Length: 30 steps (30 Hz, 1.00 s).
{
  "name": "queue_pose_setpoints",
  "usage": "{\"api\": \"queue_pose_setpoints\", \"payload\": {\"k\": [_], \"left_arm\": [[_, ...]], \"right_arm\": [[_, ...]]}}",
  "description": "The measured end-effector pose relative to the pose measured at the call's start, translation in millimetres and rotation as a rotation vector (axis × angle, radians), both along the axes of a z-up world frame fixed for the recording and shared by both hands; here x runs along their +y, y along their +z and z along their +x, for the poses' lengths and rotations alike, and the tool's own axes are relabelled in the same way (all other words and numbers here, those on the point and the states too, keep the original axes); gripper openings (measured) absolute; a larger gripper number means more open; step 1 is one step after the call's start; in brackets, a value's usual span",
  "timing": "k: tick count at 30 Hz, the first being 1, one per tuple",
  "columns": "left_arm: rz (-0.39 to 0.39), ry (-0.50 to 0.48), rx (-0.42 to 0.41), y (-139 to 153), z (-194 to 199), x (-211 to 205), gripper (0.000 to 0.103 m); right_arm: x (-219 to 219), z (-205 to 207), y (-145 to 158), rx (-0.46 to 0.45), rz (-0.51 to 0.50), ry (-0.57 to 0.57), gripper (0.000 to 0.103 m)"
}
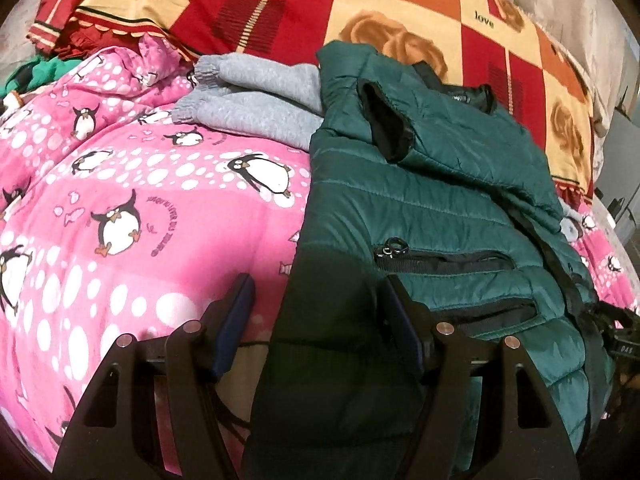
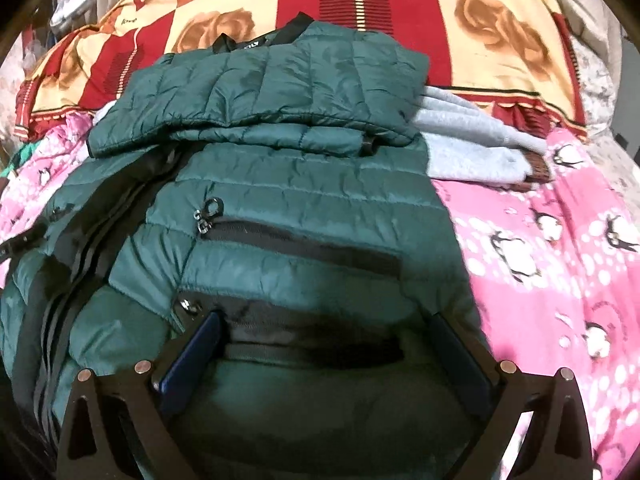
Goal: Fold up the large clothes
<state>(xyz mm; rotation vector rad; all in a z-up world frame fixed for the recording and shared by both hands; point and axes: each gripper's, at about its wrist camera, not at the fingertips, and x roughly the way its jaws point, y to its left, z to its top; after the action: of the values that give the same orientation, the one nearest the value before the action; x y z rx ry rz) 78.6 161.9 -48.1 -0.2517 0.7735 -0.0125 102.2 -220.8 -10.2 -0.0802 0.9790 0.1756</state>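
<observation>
A dark green quilted jacket [image 1: 460,208] lies on a pink penguin-print quilt [image 1: 120,200], sleeves folded over its chest, zip pockets facing up. My left gripper [image 1: 318,284] is open at the jacket's lower left edge, its jaws standing astride the hem. In the right wrist view the same jacket [image 2: 280,184] fills the middle. My right gripper [image 2: 326,320] is open wide over the jacket's lower front, near the lower zip pocket, holding nothing.
A folded grey sweatshirt [image 1: 256,108] lies beside the jacket's top; it also shows in the right wrist view [image 2: 472,140]. A red, orange and cream rose-patterned blanket [image 1: 360,12] covers the far side. The pink quilt [image 2: 560,260] extends to the right.
</observation>
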Motion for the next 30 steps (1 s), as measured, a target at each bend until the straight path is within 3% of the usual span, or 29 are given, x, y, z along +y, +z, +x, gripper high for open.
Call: {"api": "queue_pose_setpoints", "payload": {"k": [4,9,14,23,26,30], "left_arm": [[-0.001,0.003,-0.025,-1.1,-3.6,0.5,0.066],[0.004,0.008,-0.042,-3.0,-4.6,0.0,0.066],[-0.003,0.004,-0.060,-4.9,-5.9,1.0,0.066],[0.002,0.008,-0.085,-7.6,-7.7,0.1,0.066],[0.010,0.011,-0.084,-7.8,-7.4,-0.9,0.066],[0.013,0.011,-0.082,-7.8,-7.3,-1.3,0.066]], "right_arm": [[-6.8,-16.0,0.9,0.050,0.014,-0.014,0.103],[-15.8,-47.8,-0.5,0.032,0.049,-0.031,0.103],[-19.7,-74.5,-11.3,-0.090,0.081,-0.017,0.103],[-15.5,-87.6,-18.7,-0.233,0.092,-0.047,0.103],[-16.0,-87.4,-17.2,-0.237,0.098,-0.048,0.103],[-27.0,-91.5,1.9,-0.171,0.129,-0.031,0.101]]}}
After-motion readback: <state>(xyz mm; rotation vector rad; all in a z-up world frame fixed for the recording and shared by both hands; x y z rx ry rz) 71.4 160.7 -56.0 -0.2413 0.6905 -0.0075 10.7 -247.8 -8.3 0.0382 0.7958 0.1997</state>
